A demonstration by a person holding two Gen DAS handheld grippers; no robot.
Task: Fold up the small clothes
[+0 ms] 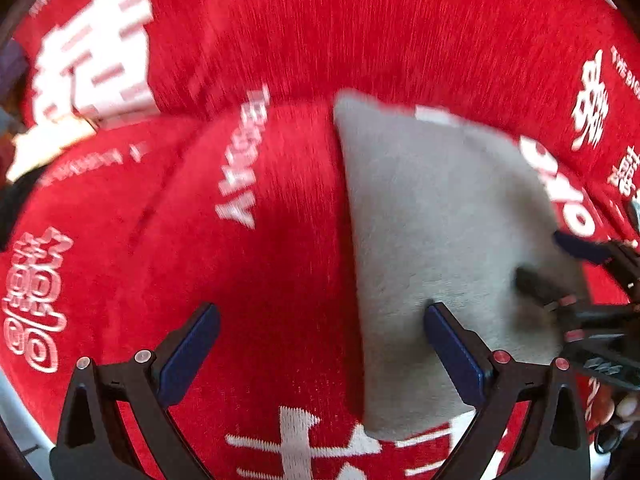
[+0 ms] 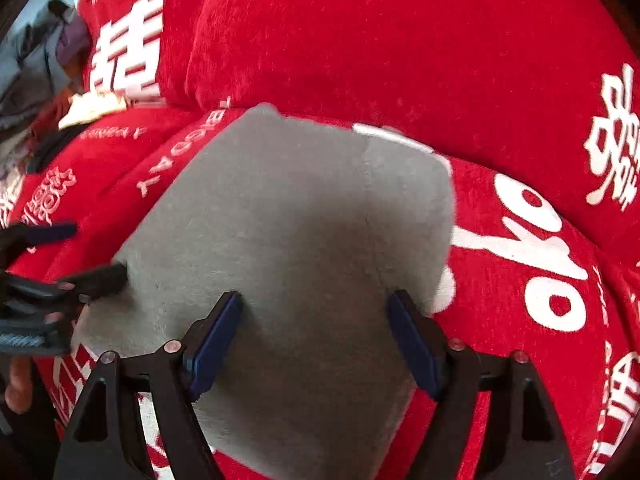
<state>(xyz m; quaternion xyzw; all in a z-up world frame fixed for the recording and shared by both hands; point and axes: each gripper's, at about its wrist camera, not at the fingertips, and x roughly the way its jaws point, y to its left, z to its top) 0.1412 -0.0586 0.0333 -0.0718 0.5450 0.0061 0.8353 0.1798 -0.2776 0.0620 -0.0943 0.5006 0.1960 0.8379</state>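
Red fabric with white lettering, a cover (image 2: 360, 40) over cushions, fills both views, and on it lies your grey cloth (image 2: 288, 216), a small soft garment spread flat on the seat.

From the right wrist view the cloth sits dead centre, running from 6 o'clock up to about 12, with a seam or crease down its right part and a white tag (image 2: 384, 134) at its far edge near 1 o'clock. It looks compact, with fairly straight edges, so you may have at least one fold in already; I cannot tell how many layers there are. No second garment shows.

Your right gripper (image 2: 316, 340) hovers over the near part of the cloth, jaws wide apart, nothing between them. Your left gripper (image 1: 320, 352) is also spread open and empty: its right finger (image 1: 456, 352) is over the cloth's left part, its left finger over bare red fabric. In the left view the cloth (image 1: 440, 240) lies toward 3 o'clock, and the right gripper's tips reach in at its right edge near 4 o'clock.

Judging by this, you are mid-task: the cloth is flat and squared, neither tool grips it, and a further fold or a final smoothing seems left. Beyond the cushions at 10 o'clock, blurred clutter (image 2: 36, 64) is too indistinct to name.
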